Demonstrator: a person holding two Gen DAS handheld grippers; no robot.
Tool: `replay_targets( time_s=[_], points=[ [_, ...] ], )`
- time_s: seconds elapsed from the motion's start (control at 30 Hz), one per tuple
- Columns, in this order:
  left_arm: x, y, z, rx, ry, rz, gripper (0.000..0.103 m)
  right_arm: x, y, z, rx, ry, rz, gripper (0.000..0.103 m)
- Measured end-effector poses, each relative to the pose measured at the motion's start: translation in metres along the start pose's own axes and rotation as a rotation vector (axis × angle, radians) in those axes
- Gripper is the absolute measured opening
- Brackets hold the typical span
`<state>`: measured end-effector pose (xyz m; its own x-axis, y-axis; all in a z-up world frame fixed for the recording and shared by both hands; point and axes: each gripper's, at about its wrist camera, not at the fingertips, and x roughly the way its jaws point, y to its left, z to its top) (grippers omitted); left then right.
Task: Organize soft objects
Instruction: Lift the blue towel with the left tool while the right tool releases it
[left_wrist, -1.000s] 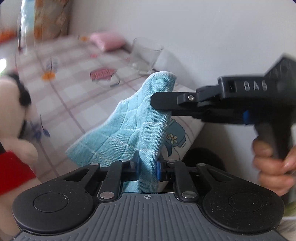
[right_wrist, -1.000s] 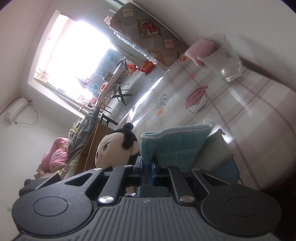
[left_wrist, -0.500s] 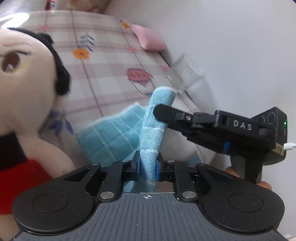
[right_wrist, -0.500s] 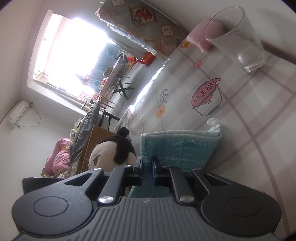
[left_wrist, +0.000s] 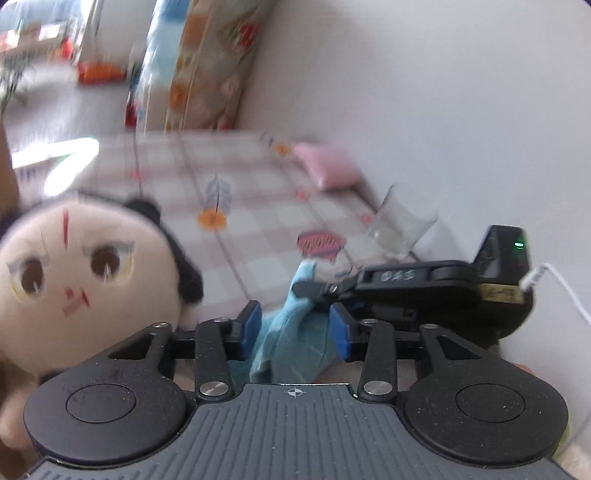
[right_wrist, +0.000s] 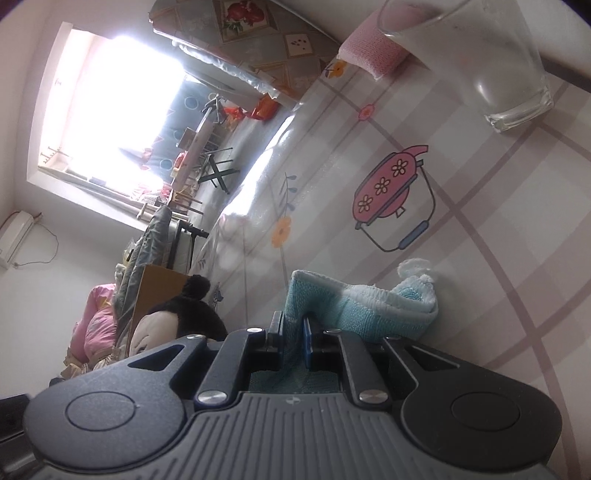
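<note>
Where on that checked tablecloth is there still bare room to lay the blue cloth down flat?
The widest bare patch lies between the doll and the glass, around the printed pink pot on the tablecloth. Another runs toward the pink cushion. It is crowded near the table's front edge, where both grippers, the blue cloth and the doll meet.

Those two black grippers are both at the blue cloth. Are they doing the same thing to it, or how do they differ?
The left gripper stands open: its jaws have just been opening, and the blue cloth lies loose between its blue pads without being pressed. The right gripper is shut on the cloth, pinching a fold tight. The left one faces the plush doll and the wall; the right one looks along the checked tablecloth toward the glass. Both are black with blue pads.
</note>
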<state>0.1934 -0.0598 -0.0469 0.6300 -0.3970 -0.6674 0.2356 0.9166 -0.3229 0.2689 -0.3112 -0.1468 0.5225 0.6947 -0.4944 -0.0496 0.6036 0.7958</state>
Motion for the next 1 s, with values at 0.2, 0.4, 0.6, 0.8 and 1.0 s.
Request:
replay_targets(
  time_s=[0.2, 0.4, 0.6, 0.8, 1.0],
  points=[
    [0.003, -0.032, -0.003, 0.193, -0.011, -0.033, 0.054, 0.002, -0.004, 0.004, 0.029, 0.013, 0.013, 0.011],
    [0.03, -0.036, -0.008, 0.216, 0.093, -0.007, 0.055, -0.006, -0.008, 0.008, 0.034, 0.013, 0.048, 0.027],
    [0.048, -0.036, -0.007, 0.228, 0.14, 0.035, 0.067, -0.027, 0.003, 0.005, -0.033, -0.03, 0.064, 0.057],
    [0.063, -0.054, -0.007, 0.324, 0.182, 0.071, 0.078, -0.063, 0.004, -0.002, -0.068, -0.098, 0.065, 0.06],
    [0.085, -0.061, -0.008, 0.381, 0.254, 0.161, 0.071, -0.103, -0.002, -0.009, -0.076, -0.183, 0.054, 0.061]
  ],
)
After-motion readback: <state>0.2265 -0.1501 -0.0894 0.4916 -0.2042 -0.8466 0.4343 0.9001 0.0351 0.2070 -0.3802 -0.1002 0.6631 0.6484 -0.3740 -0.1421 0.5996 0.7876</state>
